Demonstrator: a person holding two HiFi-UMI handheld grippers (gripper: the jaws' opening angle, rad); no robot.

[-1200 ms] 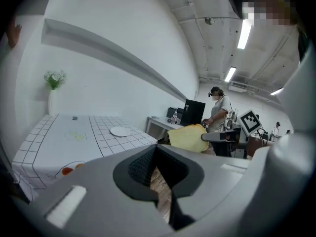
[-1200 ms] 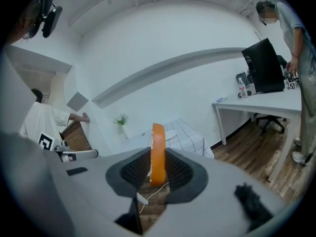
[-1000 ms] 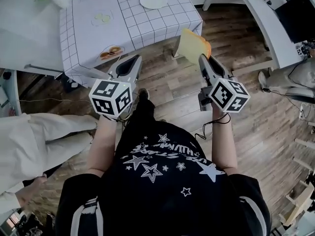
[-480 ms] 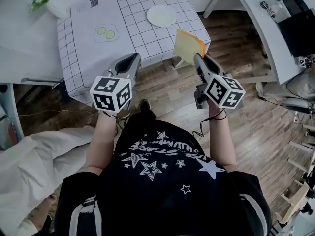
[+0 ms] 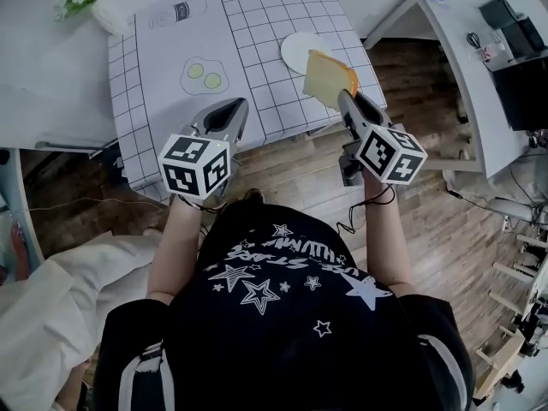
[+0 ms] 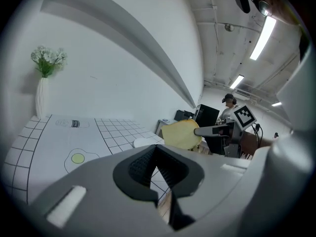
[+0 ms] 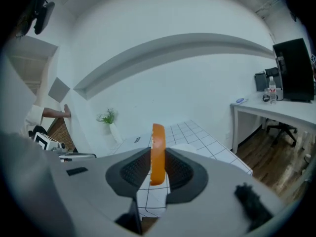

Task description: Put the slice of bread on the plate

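The left tongs [image 5: 229, 110], grey plastic behind a black-and-white marker cube, have their ribbed dark pads meeting at the tips with nothing between them. The right tongs [image 5: 345, 99] clamp the slice of bread [image 5: 330, 77], pale-faced with an orange-brown crust, on edge over the near right corner of the surface [image 5: 257, 24]. Just beyond the slice, on the white black-gridded cloth, lies a round white plate [image 5: 294, 48]; left of it is a printed fried egg [image 5: 204, 74], farther off a printed label [image 5: 180, 11] too small to read and a slim white vase [image 6: 41, 100] of flowers.
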